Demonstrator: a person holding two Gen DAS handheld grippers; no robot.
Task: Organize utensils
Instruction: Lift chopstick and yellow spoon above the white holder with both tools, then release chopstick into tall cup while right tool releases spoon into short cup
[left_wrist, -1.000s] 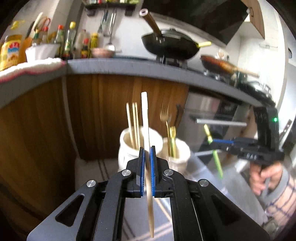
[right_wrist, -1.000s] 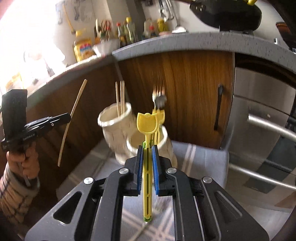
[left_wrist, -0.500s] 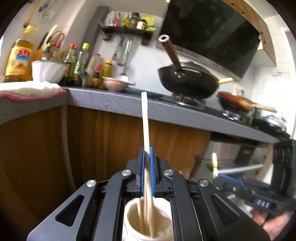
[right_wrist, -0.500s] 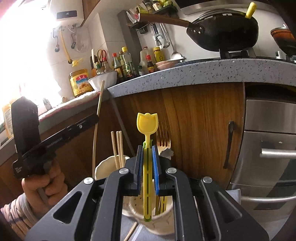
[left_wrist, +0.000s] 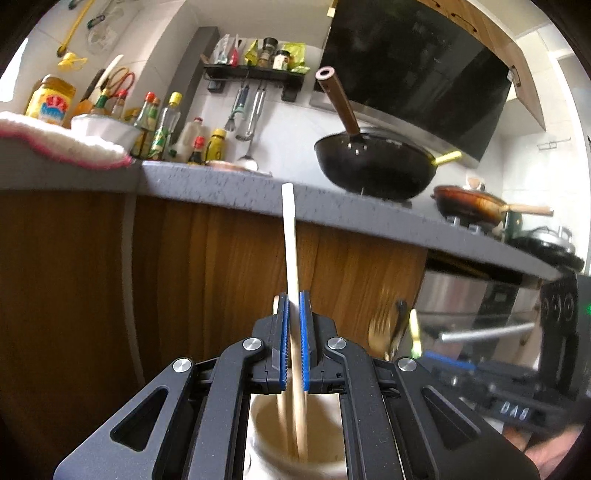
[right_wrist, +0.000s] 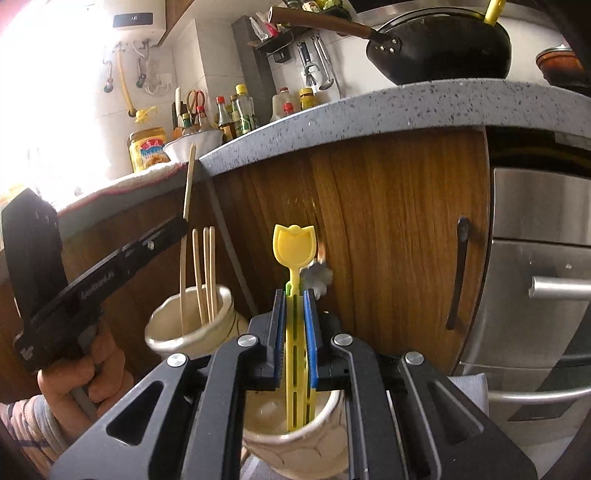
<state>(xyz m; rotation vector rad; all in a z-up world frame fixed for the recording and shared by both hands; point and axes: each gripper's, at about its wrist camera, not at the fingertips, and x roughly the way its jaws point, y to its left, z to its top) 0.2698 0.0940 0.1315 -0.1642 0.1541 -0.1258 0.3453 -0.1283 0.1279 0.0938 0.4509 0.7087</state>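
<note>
Left gripper (left_wrist: 293, 321): was clamped on a pale wooden chopstick (left_wrist: 290, 258), blue pads pressed against its shaft on both sides.
Chopstick: was held nearly upright, upper end raised against the counter edge, lower end reaching down inside the left cup (left_wrist: 266, 424).
Left cup: a cream ceramic holder, seen directly under the left gripper; in the right wrist view (right_wrist: 162, 332) three more wooden chopsticks (right_wrist: 205, 273) were stood in it beside the held one.
Right gripper (right_wrist: 294, 321): was clenched on a yellow plastic utensil (right_wrist: 293, 251), pads closed on its slotted handle.
Yellow utensil: was held upright, tulip-shaped head above the pads, handle end lowered into the right cup (right_wrist: 295, 446); whether it touched the bottom could not be told.
Right cup: a cream ceramic holder just beside the left cup; a metal fork (right_wrist: 317, 277) was noted behind the yellow utensil, blurred, its base hidden by the gripper.
Hand (right_wrist: 77, 373): was seen wrapped around the left gripper's grip, a striped sleeve at the wrist.
Setting: both cups were placed in front of a wooden cabinet door (right_wrist: 388, 240) under a grey speckled countertop (right_wrist: 369, 110).
Countertop: a black wok (left_wrist: 373, 166), sauce bottles (left_wrist: 159, 125) and a white bowl (left_wrist: 105, 127) were recorded on it.
</note>
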